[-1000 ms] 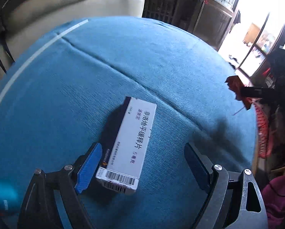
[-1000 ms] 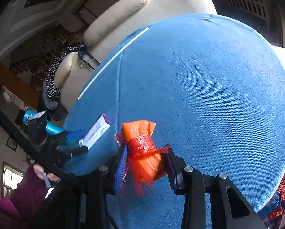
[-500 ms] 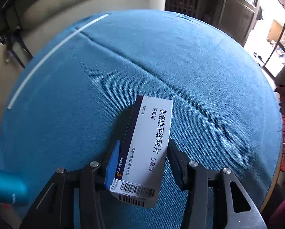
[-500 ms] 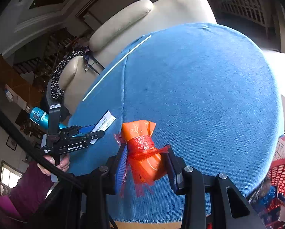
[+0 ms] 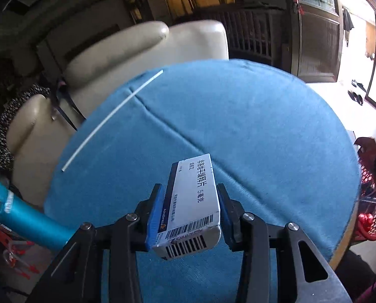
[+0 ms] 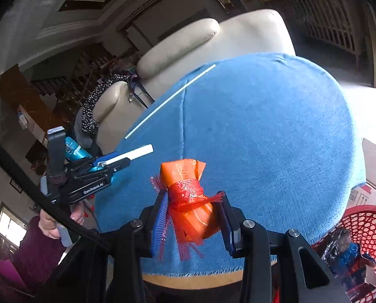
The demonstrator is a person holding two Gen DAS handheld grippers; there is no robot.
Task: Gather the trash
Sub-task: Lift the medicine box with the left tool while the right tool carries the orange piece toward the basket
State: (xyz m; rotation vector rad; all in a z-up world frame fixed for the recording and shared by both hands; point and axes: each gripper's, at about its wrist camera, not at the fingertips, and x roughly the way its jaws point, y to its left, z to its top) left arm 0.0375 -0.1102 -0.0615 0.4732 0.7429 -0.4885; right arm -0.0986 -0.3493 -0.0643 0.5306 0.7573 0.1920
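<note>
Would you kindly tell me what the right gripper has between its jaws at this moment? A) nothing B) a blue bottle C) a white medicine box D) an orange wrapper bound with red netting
D: in the right wrist view the right gripper clamps the orange wrapper bound with red netting, while the white medicine box sits in the left gripper, whose jaws are closing.

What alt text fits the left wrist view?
The left gripper, jaws closing, clamps a white medicine box with a barcode, lifted above a round blue-clothed table. A thin white strip lies on the cloth, a cream sofa stands behind.
</note>
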